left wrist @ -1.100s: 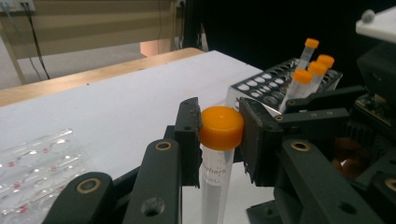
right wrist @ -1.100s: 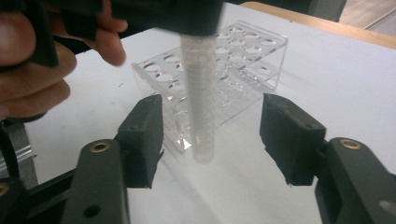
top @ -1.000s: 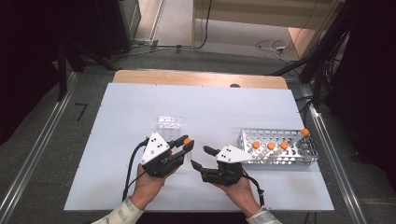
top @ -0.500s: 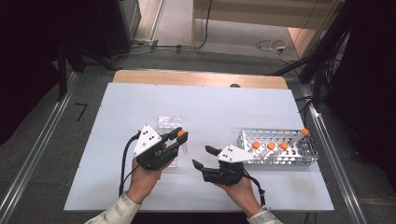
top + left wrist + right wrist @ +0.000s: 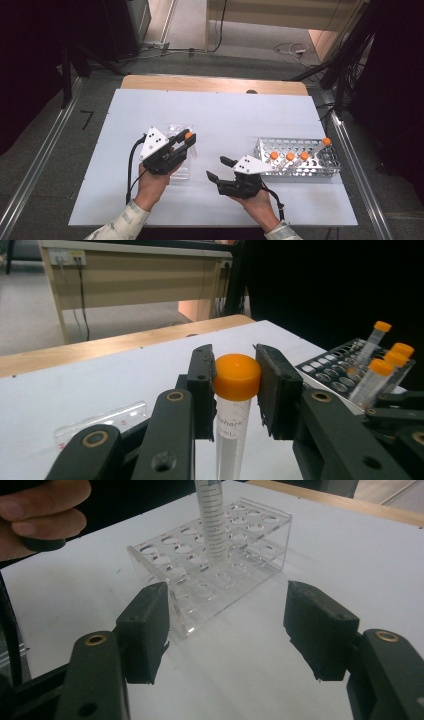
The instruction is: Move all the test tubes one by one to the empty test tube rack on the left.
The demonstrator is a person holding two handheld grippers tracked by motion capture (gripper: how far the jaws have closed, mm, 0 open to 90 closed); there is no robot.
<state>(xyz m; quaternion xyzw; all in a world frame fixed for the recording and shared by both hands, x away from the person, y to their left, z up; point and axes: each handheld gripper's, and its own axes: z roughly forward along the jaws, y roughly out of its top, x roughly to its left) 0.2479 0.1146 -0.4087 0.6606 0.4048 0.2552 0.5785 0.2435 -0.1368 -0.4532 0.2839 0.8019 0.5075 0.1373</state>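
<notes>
White bench (image 5: 225, 115): tube (image 5: 235, 405) poised over the clear rack (image 5: 215, 575).
Left gripper (image 5: 186, 141) clenched the tube's cap; right gripper (image 5: 219, 169) lay released. Best lowered upright, straight into a hole.

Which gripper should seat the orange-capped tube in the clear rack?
Left. The left gripper already clamps the orange-capped tube upright above the clear rack. The right gripper is open and empty beside it.

On the clear tube (image 5: 232, 425) with the orange cap (image 5: 237, 376), faint grey print is seen, partly read as "shark"; the line beneath stays illegible.
</notes>
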